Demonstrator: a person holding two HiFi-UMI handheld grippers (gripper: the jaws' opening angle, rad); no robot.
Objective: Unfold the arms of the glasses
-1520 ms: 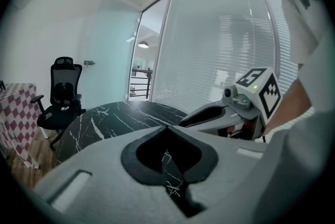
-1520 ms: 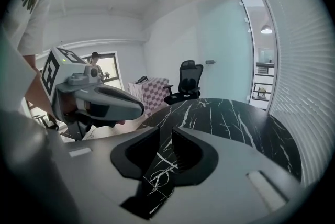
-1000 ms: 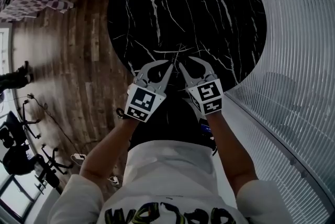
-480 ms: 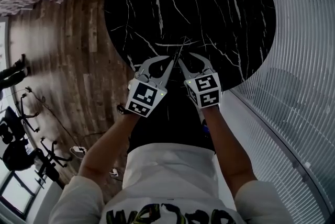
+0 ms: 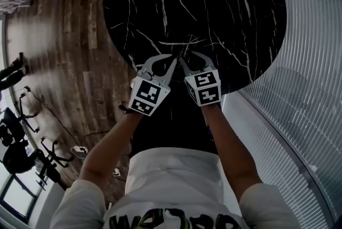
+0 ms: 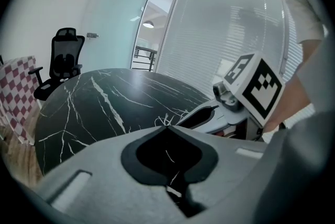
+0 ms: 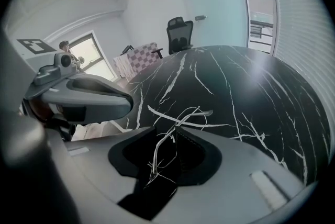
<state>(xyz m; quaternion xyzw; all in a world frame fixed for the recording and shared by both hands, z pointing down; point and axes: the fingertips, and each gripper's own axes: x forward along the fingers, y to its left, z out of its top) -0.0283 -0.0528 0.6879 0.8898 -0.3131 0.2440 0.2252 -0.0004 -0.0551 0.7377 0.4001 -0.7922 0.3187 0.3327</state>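
On my left, the left gripper (image 6: 167,129) has its tips pressed together, seemingly pinching the thin wire glasses (image 7: 180,115); they sit between the two tools, low over the near edge of the black marble table (image 5: 214,3). On my right, the right gripper (image 7: 172,136) is opening its jaws, with one wire arm running loosely through the gap. I judge the unfolding under way, not finished. The frame is so fine that I cannot tell how far either arm has swung, nor whether the glasses touch the table.
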